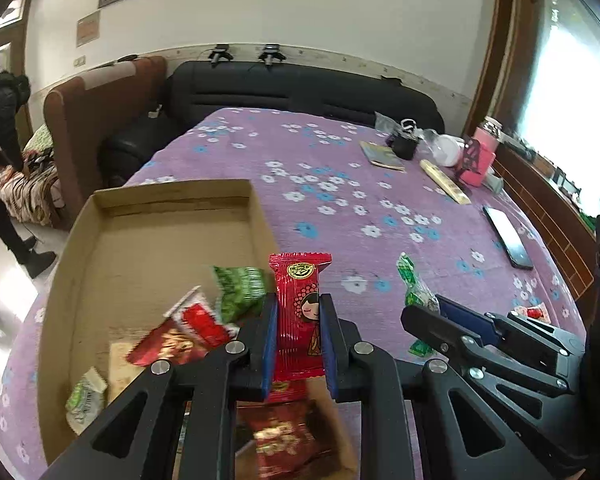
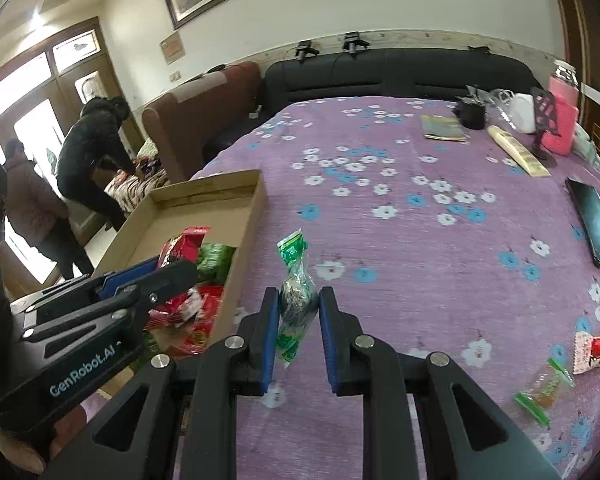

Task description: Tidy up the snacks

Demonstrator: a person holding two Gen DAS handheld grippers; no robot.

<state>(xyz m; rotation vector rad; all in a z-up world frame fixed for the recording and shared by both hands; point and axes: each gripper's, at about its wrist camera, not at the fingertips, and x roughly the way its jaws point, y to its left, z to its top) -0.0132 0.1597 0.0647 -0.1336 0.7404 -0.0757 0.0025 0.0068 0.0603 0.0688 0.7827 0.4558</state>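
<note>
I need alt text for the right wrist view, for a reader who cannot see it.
The right gripper holds a green snack packet above a purple flowered tablecloth. To its left, the left gripper reaches over a cardboard box containing red and green snacks.

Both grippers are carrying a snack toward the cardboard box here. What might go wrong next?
1. The right gripper pinches the green packet only at its middle, above the tablecloth; it may slip before reaching the box.
2. The left gripper, holding the red packet, sits close beside the right one; they might bump.
</note>
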